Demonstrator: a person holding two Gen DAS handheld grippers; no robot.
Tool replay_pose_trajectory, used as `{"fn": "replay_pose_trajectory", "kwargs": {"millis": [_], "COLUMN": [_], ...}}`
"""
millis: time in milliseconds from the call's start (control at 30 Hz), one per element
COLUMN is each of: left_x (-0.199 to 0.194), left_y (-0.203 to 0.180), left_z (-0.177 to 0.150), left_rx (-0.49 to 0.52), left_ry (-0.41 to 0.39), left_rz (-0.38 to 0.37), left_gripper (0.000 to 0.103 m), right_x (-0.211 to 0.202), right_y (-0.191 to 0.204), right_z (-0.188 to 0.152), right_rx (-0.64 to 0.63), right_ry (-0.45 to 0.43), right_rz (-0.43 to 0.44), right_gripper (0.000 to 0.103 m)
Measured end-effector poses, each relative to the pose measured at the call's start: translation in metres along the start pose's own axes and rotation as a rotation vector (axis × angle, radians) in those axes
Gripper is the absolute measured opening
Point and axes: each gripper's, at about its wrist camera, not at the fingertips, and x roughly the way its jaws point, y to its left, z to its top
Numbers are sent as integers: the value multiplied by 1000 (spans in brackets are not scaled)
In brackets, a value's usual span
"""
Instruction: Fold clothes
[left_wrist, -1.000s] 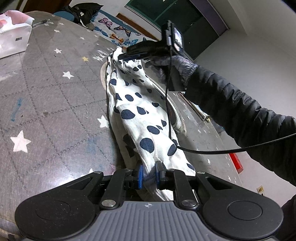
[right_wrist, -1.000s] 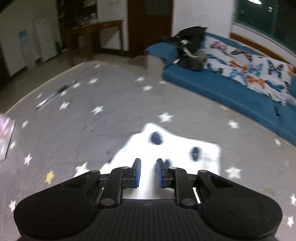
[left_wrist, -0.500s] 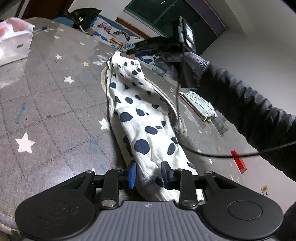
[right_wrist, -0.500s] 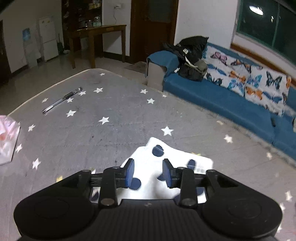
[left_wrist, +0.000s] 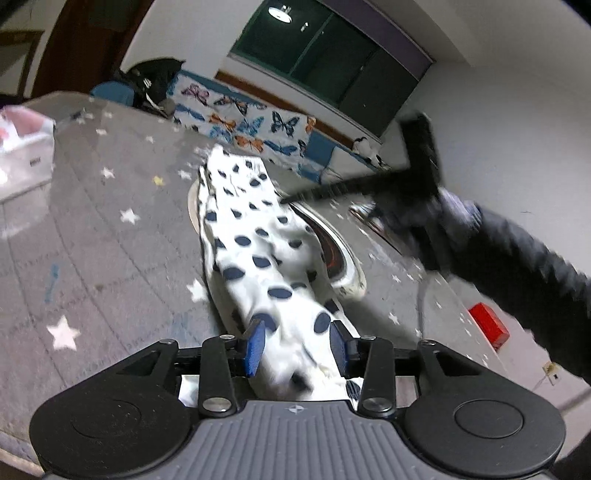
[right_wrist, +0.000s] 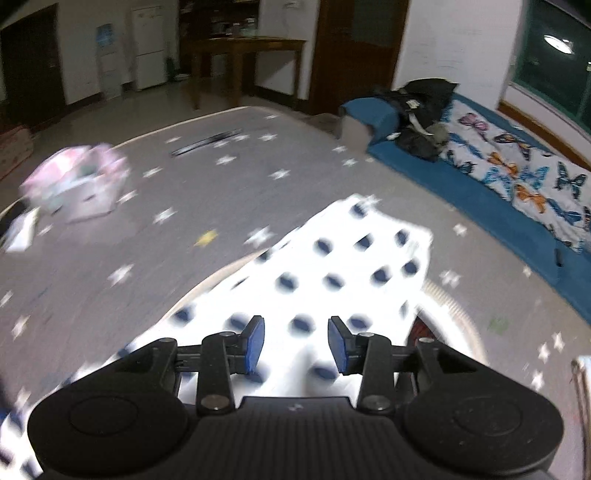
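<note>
Garment (left_wrist: 255, 243) lies in a long folded strip on the tabletop (left_wrist: 92, 236), partly over a tray (left_wrist: 343, 258). Left gripper (left_wrist: 297, 345) and right gripper (right_wrist: 296, 345): jaws spread, gripping nothing. Judged part-folded; crosswise folds remain.
</note>
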Motion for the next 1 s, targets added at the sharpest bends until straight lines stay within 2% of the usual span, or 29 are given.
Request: {"fn": "replay_pose_trajectory", "kwargs": {"millis": [133,267,433,600,767,1000], "left_x": [2,15,45,68,80,73], "left_y": [1,1,5,14,27,19], "left_z": [10,22,31,26,14,23], "left_rx": [16,42,65,59,48,63], "left_ry": [-28,-37,-19,32,79,56], "left_rz": [32,28,13,16,31,18], "left_gripper": [40,23,14,12,12,12], "right_x": [-25,-41,-51,-47,-42,-48], "right_y": [28,59,93,106,100,87], "right_z": [-35,-58,-80,-99,-114,-117], "right_rx": [-42,-66,-100,-119,-75,-30], "right_ry": [-13,-43,-65,-55,-25,-18], "right_rz": [86,164,224,189,177,211], "right_gripper": [38,37,36,35,35,36]}}
